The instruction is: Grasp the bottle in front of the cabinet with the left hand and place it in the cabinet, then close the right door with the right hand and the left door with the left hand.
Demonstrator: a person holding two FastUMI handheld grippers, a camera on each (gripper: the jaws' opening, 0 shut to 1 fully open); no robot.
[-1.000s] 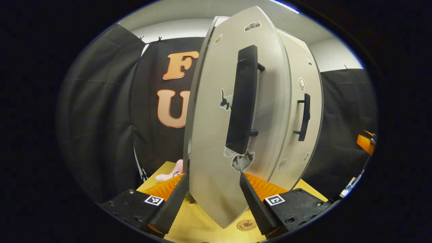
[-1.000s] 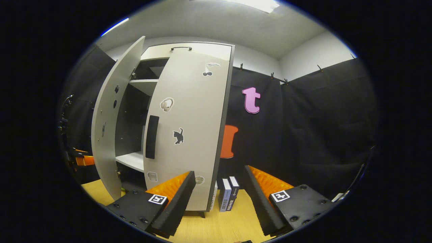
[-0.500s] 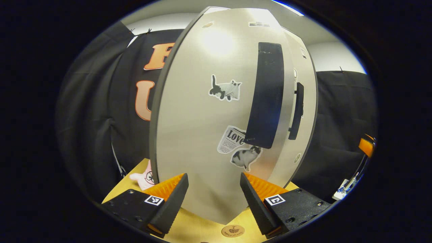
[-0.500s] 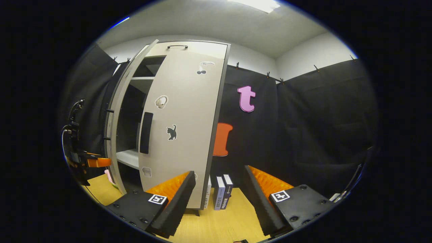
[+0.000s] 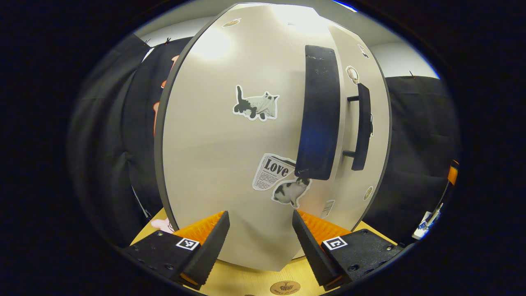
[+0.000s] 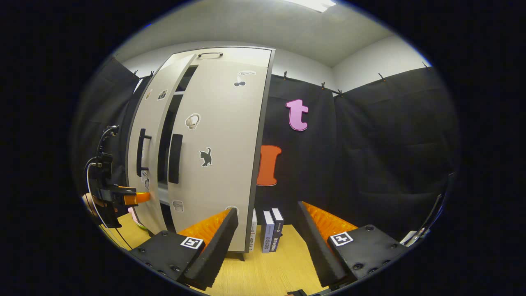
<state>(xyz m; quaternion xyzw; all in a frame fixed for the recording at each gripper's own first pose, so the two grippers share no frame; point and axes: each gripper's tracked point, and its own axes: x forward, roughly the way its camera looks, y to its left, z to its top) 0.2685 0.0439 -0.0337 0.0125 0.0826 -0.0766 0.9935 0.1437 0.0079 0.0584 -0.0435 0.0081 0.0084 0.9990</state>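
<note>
Right door (image 6: 222,156) shut, the left gripper (image 5: 259,234), jaws wide and empty, nudges the nearly closed left door (image 5: 230,135).

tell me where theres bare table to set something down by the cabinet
Bare wood lies in front of the books, between the right tool and the cabinet's right door. It is crowded by the left door, where the left tool sits close and a pink toy borders it.

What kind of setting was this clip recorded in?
Most likely a staged recording booth, not a real home: black cloth walls clipped up around a wooden table, on which stand a sticker-covered cabinet and a few books.
</note>
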